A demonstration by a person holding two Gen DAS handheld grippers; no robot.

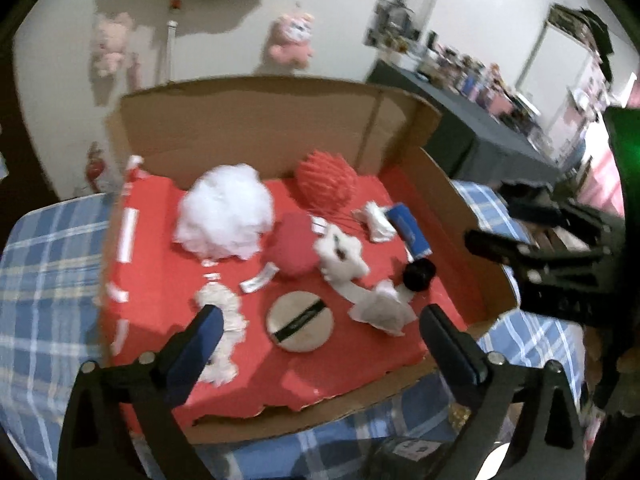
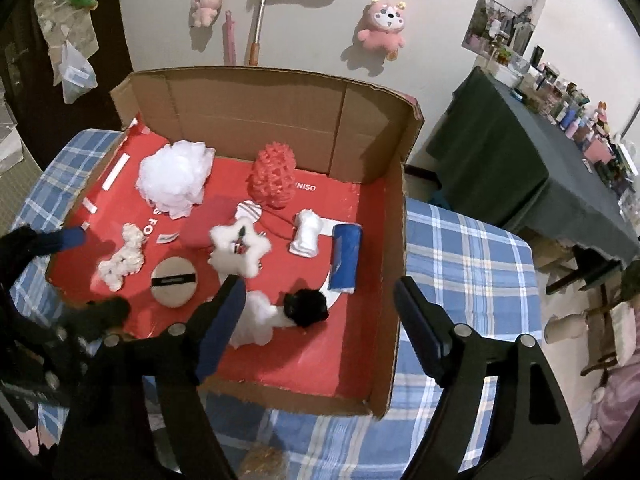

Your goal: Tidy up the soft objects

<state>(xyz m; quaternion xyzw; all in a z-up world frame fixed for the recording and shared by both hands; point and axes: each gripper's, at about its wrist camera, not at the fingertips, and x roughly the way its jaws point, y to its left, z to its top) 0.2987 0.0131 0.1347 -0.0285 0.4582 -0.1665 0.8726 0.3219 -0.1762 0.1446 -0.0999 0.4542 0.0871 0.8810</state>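
You have one cardboard box (image 2: 372,136) holding one white mesh puff (image 2: 174,180), one red spiky ball (image 2: 272,178), one round beige pad (image 2: 174,280), one white star plush (image 2: 238,250), one blue roll (image 2: 346,258) and one black pompom (image 2: 306,306); two pink plush toys (image 2: 382,26) hang on the wall

Right gripper (image 2: 320,304) (fingers apart, holding nothing) hangs above the cardboard box (image 2: 256,120) of soft toys.

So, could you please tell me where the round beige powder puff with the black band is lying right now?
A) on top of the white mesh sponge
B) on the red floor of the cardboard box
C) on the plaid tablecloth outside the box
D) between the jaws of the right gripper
B: the powder puff lies flat on the red floor of the cardboard box, apart from the white mesh sponge, and neither gripper holds it.
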